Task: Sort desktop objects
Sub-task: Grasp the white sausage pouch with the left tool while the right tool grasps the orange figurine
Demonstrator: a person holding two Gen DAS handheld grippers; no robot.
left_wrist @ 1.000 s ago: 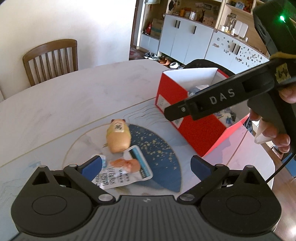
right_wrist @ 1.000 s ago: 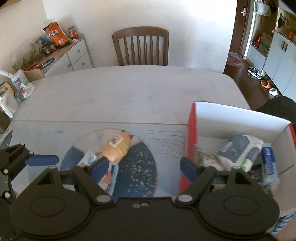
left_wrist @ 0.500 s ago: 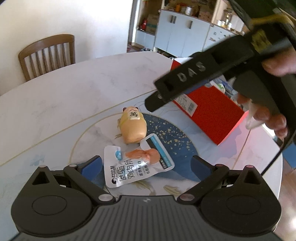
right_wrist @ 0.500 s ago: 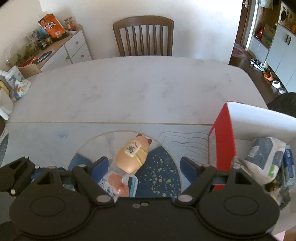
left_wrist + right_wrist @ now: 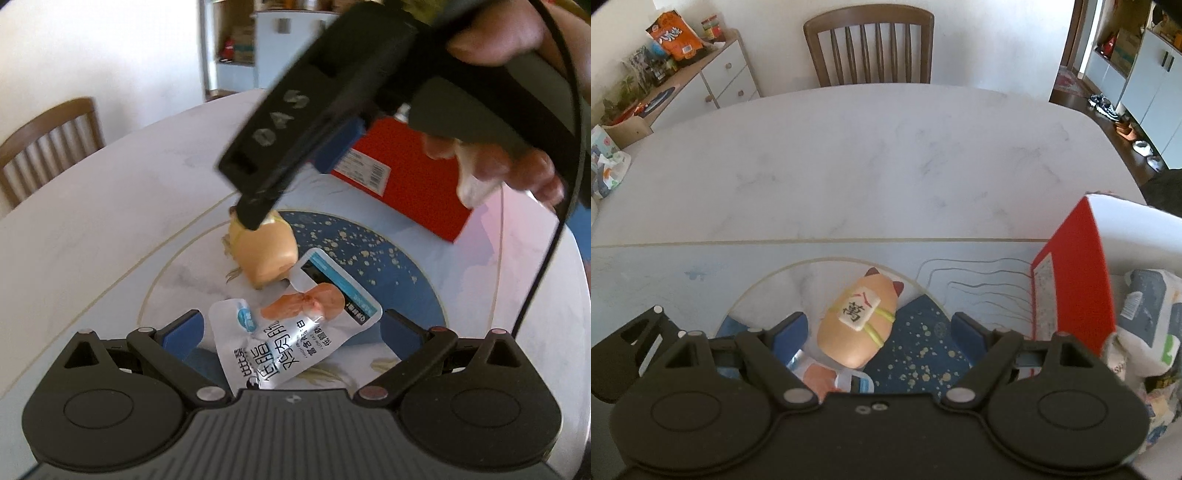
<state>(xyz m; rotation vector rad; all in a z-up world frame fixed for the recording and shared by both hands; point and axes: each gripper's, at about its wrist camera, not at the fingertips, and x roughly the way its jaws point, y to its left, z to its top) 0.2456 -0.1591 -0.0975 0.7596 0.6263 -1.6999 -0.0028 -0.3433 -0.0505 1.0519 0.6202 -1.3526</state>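
Cat figurine [image 5: 858,325]: lies on its side on the table's round blue-and-white print, just beyond the snack pouch and left of the red box; a tile with a character is strapped on by yellow bands.
Right gripper [image 5: 875,326]: jaws spread wide on either side of the figurine, not touching it; a second ago it was over the box, and has swung across and dropped.
Left gripper [image 5: 291,332]: jaws released, straddling the chicken snack pouch [image 5: 295,328].
Red box [image 5: 1075,280]: already holds packets.
Meaning: the figurine looks to be the next pick, needing only a squeeze.
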